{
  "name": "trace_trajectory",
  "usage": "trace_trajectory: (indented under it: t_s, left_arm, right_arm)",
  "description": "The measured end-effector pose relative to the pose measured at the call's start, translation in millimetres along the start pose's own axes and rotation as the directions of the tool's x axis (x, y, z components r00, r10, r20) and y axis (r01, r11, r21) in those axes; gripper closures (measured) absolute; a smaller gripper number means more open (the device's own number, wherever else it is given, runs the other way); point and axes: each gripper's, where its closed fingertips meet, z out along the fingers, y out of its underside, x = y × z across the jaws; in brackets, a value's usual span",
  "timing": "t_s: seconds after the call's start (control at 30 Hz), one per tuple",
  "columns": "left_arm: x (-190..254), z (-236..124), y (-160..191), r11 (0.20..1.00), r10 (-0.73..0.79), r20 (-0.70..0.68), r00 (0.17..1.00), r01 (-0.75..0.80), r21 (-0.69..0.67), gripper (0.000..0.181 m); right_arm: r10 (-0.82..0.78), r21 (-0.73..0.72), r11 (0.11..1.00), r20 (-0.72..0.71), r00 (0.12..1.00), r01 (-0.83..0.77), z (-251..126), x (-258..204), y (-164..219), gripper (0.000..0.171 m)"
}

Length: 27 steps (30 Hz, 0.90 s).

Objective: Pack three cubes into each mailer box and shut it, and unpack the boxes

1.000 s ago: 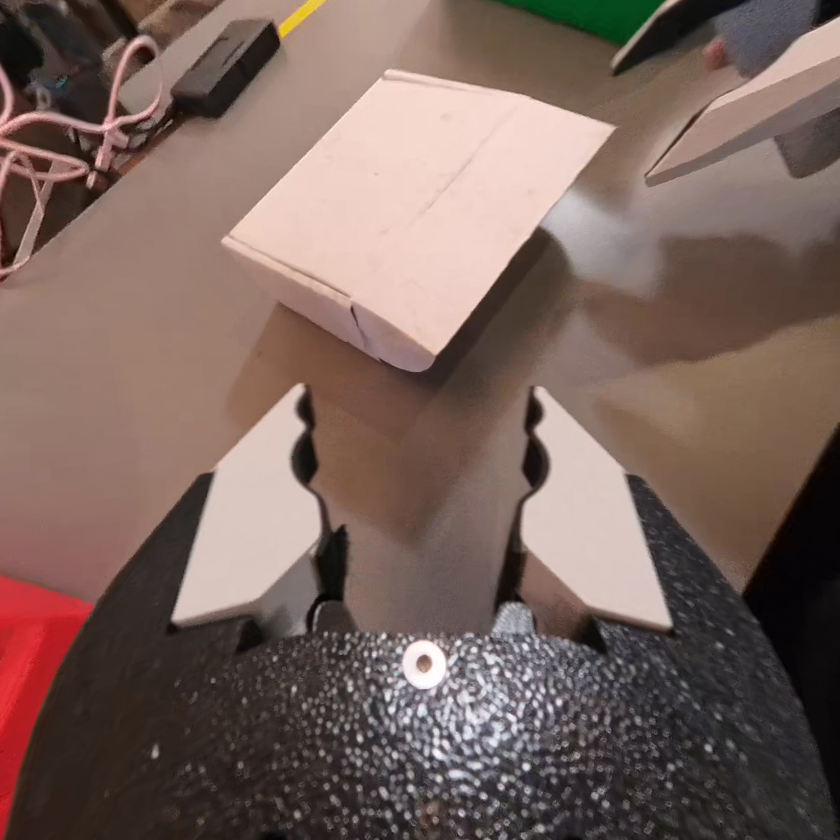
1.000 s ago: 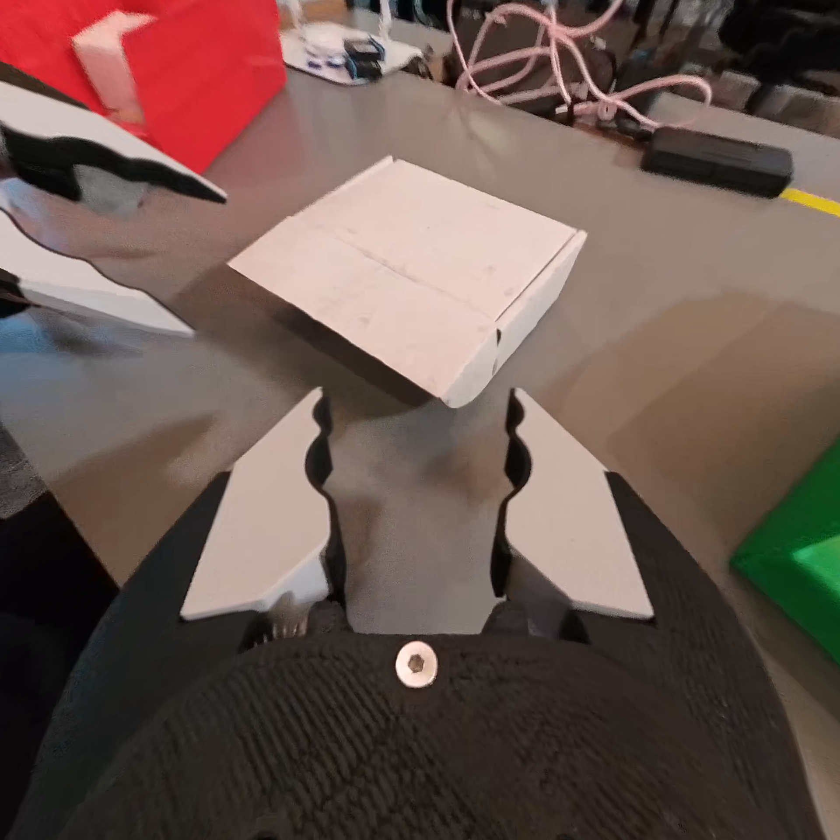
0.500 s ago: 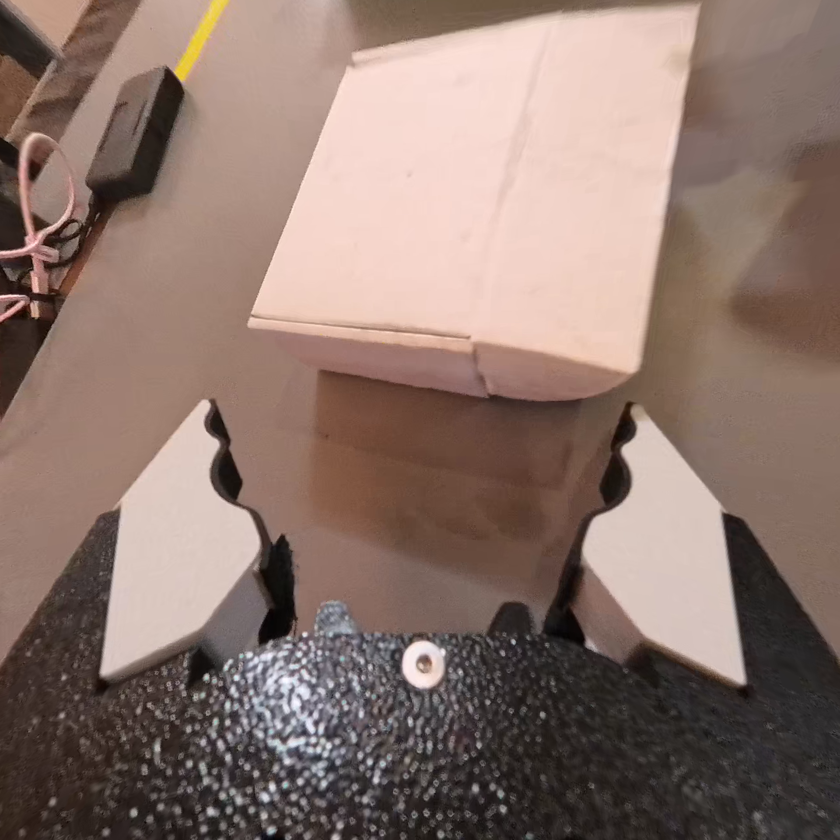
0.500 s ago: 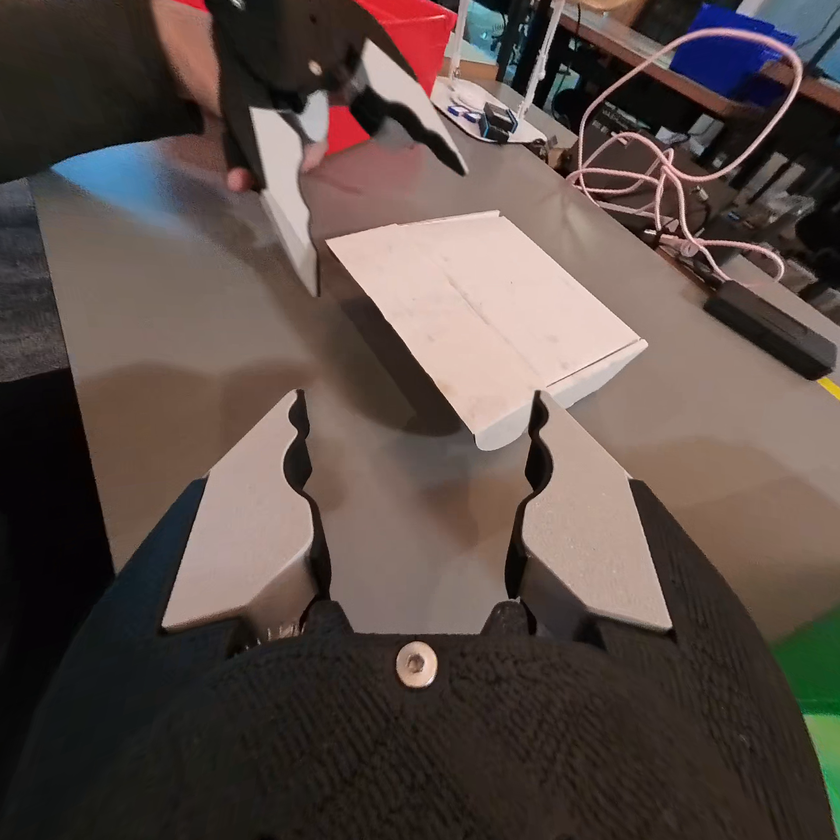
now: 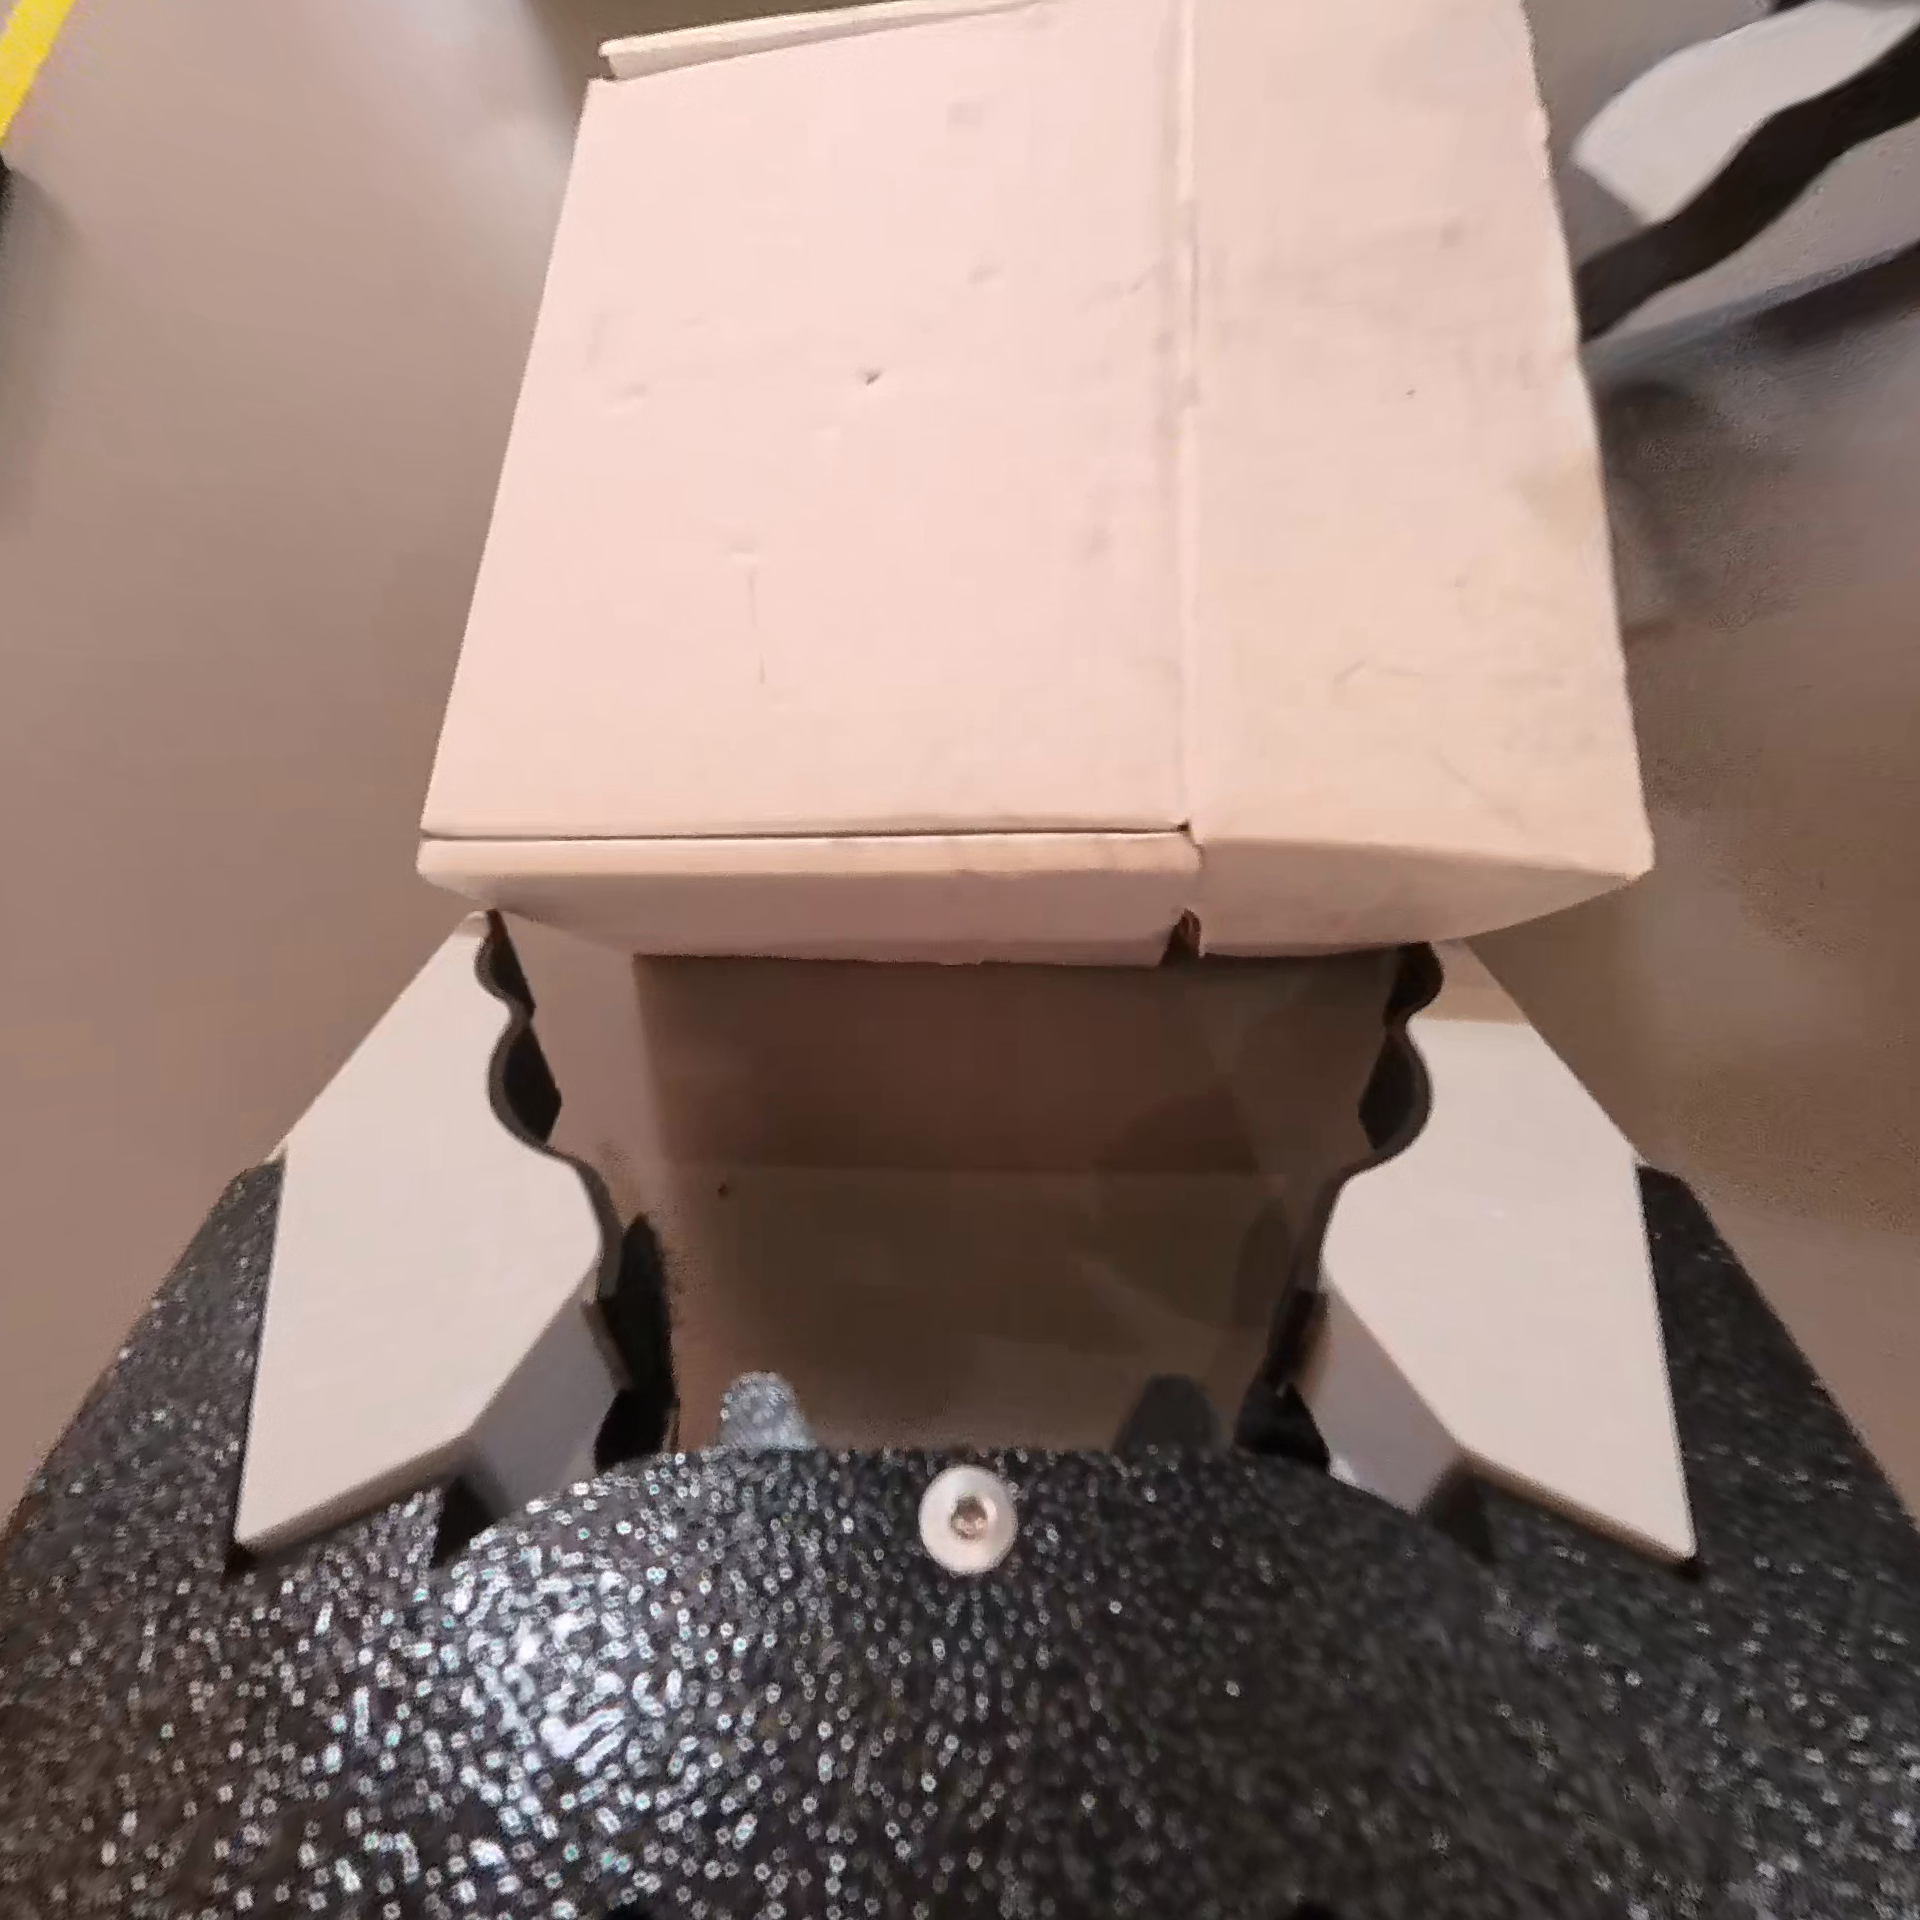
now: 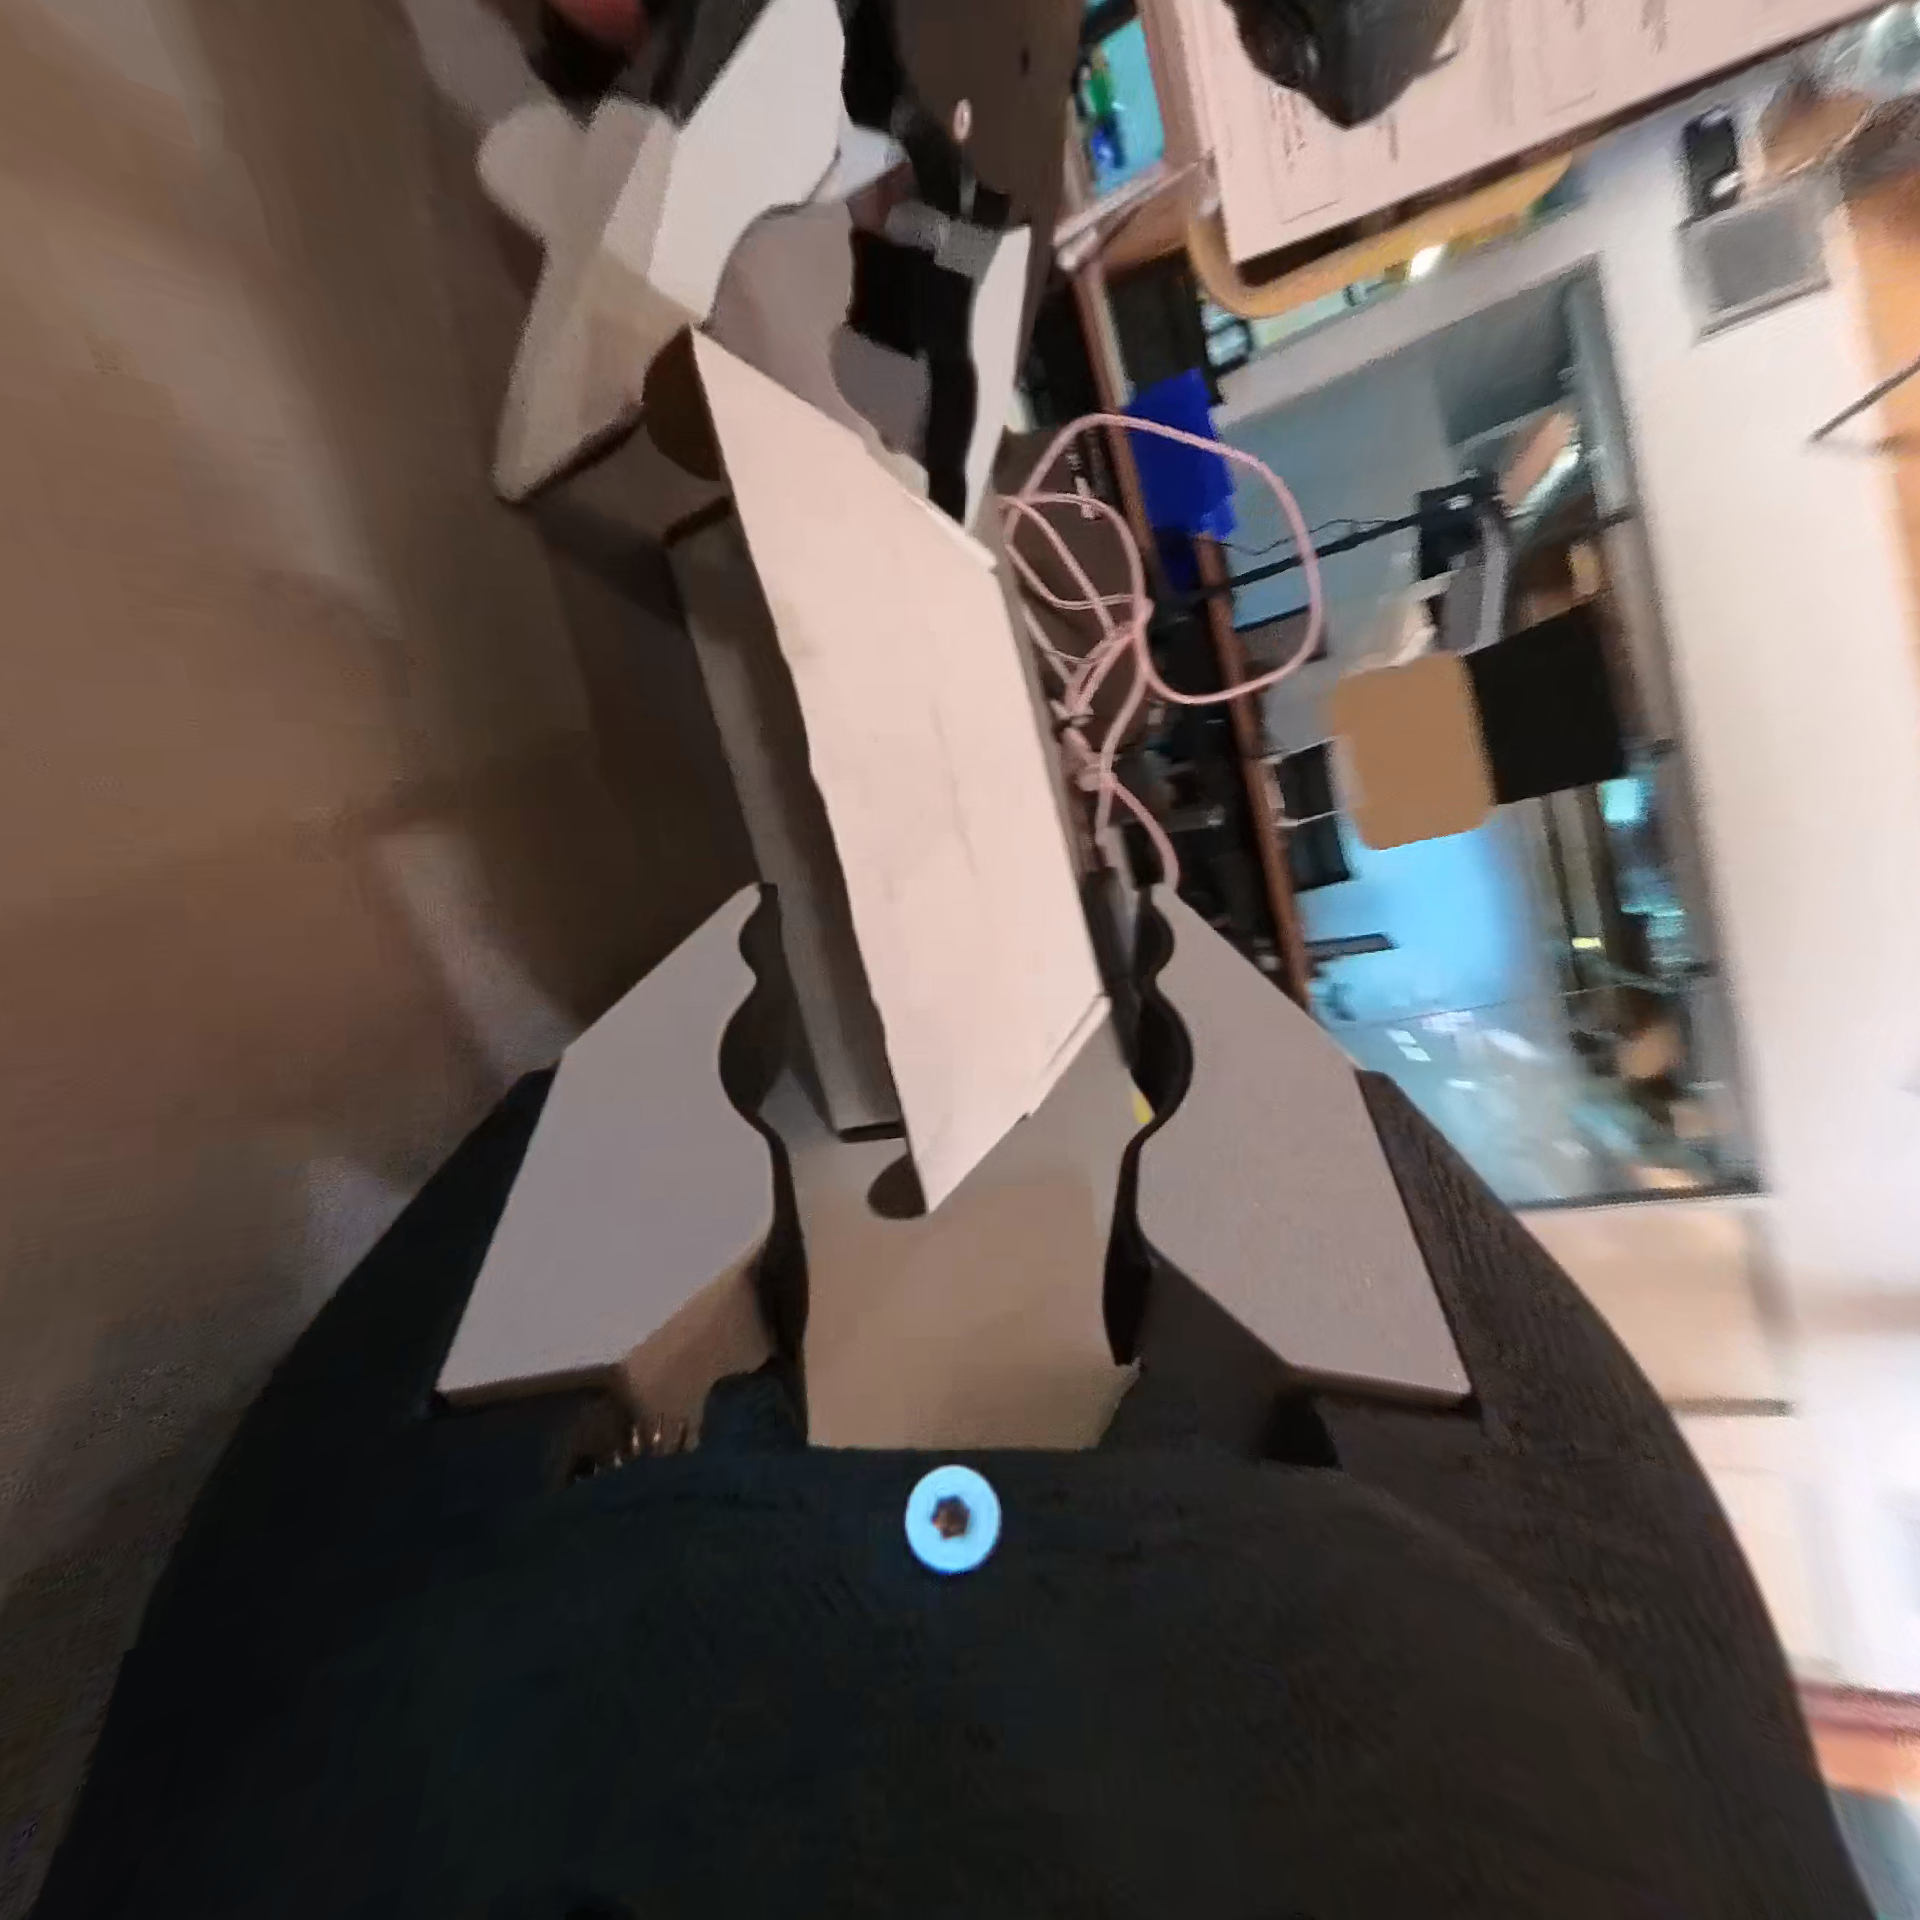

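Observation:
A shut pale cardboard mailer box [image 5: 997, 468] lies on the grey-brown table [image 5: 208, 582]. My left gripper [image 5: 956, 945] is wide open, with its fingertips just at the two corners of the box's near side wall. My right gripper [image 6: 956, 899] is rolled on its side and open; the raised front edge of the box lid [image 6: 914, 727] lies between its jaws, not clamped. The right gripper's fingers show at the top right of the left wrist view [image 5: 1714, 145]. The left gripper shows at the box's far end in the right wrist view [image 6: 748, 177]. No cubes are in view.
A pink cable [image 6: 1101, 582] hangs off the table's far edge beyond the box. A yellow floor line [image 5: 16, 94] shows at the far left. Benches and a blue bin [image 6: 1179, 457] stand in the blurred background.
My left gripper came right up to the box's side. My right gripper rolled onto its side and moved in, so the lid's front edge now sits between its jaws, slightly lifted.

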Motion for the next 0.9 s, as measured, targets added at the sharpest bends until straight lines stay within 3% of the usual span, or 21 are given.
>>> trace_trajectory:
  t_s: [0.3, 0.43, 0.6, 0.67, 0.73, 0.9]
  left_arm:
    - [8, 2, -1, 0.998, -0.039, -0.036, 0.999, 0.041, 0.052, 0.034]
    - [7, 2, 0, 0.997, -0.048, -0.033, 0.998, 0.050, 0.054, 0.037]
    - [12, -1, 0, 0.997, -0.036, -0.040, 0.999, 0.039, 0.064, 0.042]
    - [11, -2, -2, 0.997, -0.017, -0.018, 1.000, 0.018, 0.075, 0.038]
    - [3, -6, -8, 0.993, 0.059, 0.075, 0.995, -0.066, 0.095, 0.022]
    - [-6, -24, -31, 0.921, 0.331, 0.330, 0.884, -0.378, 0.090, 0.036]
  right_arm:
    - [-0.322, -0.048, 0.946, 0.006, 0.947, 0.322, 41, -20, 0, 0.110]
    - [-0.392, -0.013, 0.920, -0.022, 0.920, 0.392, 39, -20, -8, 0.136]
    - [-0.246, 0.023, 0.969, -0.005, 0.969, 0.246, 30, -3, -15, 0.171]
    - [-0.198, 0.026, 0.980, 0.013, 0.980, 0.198, 29, 6, -16, 0.171]
    - [-0.162, 0.031, 0.986, 0.043, 0.986, 0.161, 29, 12, -16, 0.171]
    - [-0.137, 0.048, 0.990, 0.116, 0.984, 0.132, 29, 12, -12, 0.171]
